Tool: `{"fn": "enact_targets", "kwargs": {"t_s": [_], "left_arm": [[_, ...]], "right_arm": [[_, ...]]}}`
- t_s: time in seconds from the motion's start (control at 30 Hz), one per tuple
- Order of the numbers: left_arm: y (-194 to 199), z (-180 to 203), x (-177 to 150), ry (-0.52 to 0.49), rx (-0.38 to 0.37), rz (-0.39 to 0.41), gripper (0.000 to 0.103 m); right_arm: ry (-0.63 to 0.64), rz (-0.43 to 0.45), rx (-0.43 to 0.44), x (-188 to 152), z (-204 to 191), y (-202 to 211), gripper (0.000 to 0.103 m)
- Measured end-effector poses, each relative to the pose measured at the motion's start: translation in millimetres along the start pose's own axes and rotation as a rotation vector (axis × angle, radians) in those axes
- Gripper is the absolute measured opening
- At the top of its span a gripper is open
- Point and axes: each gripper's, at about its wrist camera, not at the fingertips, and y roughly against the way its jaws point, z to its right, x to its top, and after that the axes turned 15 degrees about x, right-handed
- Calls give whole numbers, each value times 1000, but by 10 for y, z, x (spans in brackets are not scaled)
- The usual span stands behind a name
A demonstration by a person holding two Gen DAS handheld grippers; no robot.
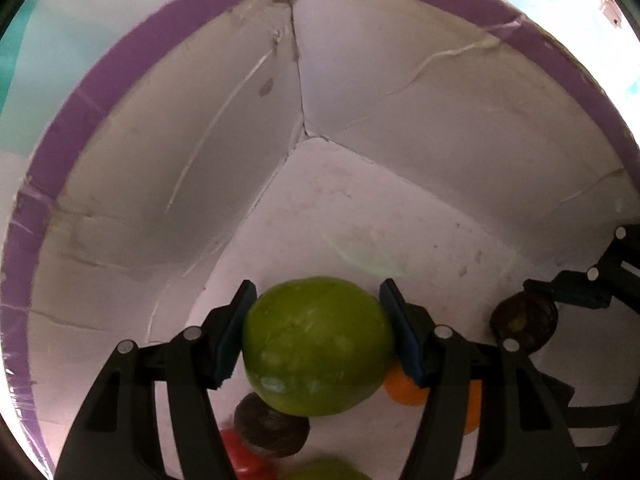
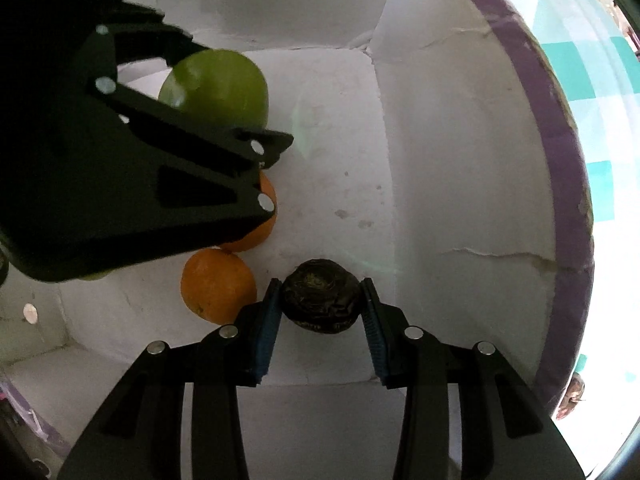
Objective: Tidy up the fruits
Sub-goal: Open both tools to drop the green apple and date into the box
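Note:
My left gripper (image 1: 318, 304) is shut on a large green fruit (image 1: 316, 348), held low inside a white box with a purple rim (image 1: 120, 64). In the right wrist view the same green fruit (image 2: 224, 84) shows at the upper left between the left gripper's black fingers (image 2: 200, 152). My right gripper (image 2: 320, 316) points straight down and is shut on a small dark brown fruit (image 2: 320, 300) near the box floor. That dark fruit (image 1: 524, 324) also appears at the right of the left wrist view, beside a right finger (image 1: 580, 292).
On the box floor (image 2: 340, 160) lie two oranges (image 2: 218, 286) (image 2: 256, 224), another dark fruit (image 1: 272, 428), a red fruit (image 1: 240, 456) and a second green one (image 1: 324, 470). The box walls (image 1: 192, 140) stand close around. A teal chequered cloth (image 2: 612, 80) lies outside.

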Motion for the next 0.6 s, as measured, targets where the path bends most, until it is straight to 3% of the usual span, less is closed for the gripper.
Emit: {"fn": "enact_targets", "kwargs": {"t_s": [0.2,0.37,0.4,0.53,0.6], "left_arm": [[-7,4,-12,-1,-10,1,64],[-64,-220,-81,1,-10,28,65],[-47,-240,-94,8,-13,35,68],[82,-340,-165,19,-4,73,77],[165,-398,-212,23,0,92,79]], "right_arm": [[-23,9,-5,12,57,18,41],[-44,18,-5,62,116,43,43],[-48,18,-7,110,-40,-16,43],[-54,18,-20,123,-66,-27,46],[-52,19,-32,103,-82,-25,53]]}}
